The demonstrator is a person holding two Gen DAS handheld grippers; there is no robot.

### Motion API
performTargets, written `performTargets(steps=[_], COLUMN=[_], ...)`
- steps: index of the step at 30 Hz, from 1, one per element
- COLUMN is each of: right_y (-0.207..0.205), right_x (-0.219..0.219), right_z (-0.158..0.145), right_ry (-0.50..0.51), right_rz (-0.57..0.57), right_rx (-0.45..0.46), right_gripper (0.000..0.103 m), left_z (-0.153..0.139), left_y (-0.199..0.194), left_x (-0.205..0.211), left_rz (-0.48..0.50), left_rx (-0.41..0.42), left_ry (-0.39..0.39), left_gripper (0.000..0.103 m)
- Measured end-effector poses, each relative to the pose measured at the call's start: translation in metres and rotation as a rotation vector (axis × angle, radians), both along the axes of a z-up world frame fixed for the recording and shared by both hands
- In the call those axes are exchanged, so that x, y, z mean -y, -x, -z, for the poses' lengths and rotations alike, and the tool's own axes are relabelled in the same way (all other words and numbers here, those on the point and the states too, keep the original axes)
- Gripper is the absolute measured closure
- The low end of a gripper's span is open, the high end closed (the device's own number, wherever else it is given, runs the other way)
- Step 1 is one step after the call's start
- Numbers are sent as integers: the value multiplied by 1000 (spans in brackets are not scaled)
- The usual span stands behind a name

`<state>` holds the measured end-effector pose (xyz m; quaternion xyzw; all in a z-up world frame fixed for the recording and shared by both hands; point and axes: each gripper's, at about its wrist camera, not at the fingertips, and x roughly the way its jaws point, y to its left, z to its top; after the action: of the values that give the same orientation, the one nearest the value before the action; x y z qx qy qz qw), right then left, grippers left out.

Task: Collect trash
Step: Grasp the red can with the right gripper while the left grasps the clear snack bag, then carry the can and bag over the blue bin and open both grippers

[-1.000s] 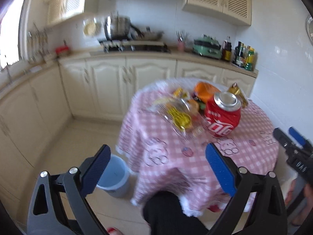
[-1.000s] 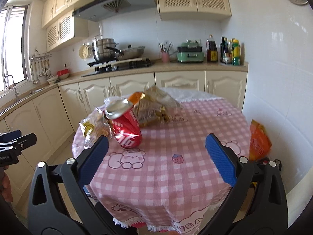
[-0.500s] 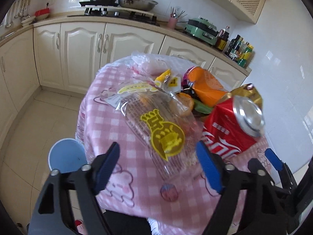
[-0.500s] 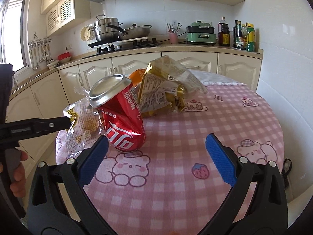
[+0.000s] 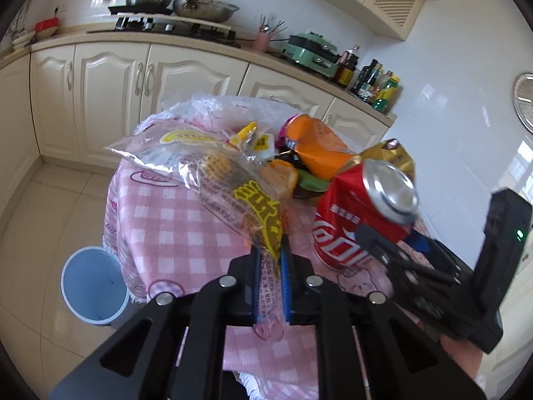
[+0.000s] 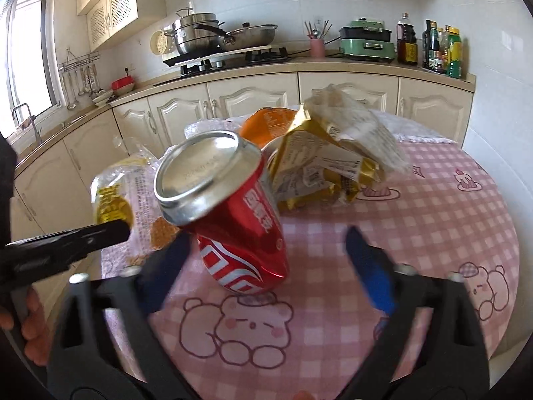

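— While the left gripper (image 5: pixel 270 260) pinches the clear crinkled plastic wrapper with yellow print (image 5: pixel 233 180), where does that wrapper lie?

— On the pink checked tablecloth (image 6: pixel 433 220), just left of the tilted red cola can (image 6: pixel 240 220).

— And the right gripper (image 6: pixel 266 253)?

— Its blue pads (image 6: pixel 369 273) stand wide apart either side of the can, touching nothing. Behind the can sits a crumpled gold foil bag (image 6: pixel 326 166).

- I saw bright daylight from the window (image 6: pixel 28 56).
- Glare hit the wall tiles (image 5: pixel 429 96).
- Fisheye edges curved; my right gripper (image 6: pixel 266 250) blurred.
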<state>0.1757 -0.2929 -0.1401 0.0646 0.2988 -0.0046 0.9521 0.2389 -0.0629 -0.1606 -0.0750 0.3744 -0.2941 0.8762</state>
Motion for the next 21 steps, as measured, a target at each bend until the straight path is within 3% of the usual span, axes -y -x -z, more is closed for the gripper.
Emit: performTargets(steps=[1,4,6,15,21], right_y=[0,5,11,36,29], right_x=[-1,-5,-10,-42,-98], right_z=[1,1,-3,-37,-57], right_ry=[-8,-11,-10,52,46], right_rz=[-12,-39,-51,-94,-242], right_rx=[-5,1,22,150,188], right_gripper=[68,83,87,88,88], left_z=[-1,-7,-11,-25,-31], left_y=[4,20,27,46,56], left_x=[-1,-9,-16,-66,-116], left_rz=[8,31,30,-16,-96], left_rx=[11,44,62,109,143], left_ry=[0,15,21,91,97], left_gripper=[94,95,95,95,95])
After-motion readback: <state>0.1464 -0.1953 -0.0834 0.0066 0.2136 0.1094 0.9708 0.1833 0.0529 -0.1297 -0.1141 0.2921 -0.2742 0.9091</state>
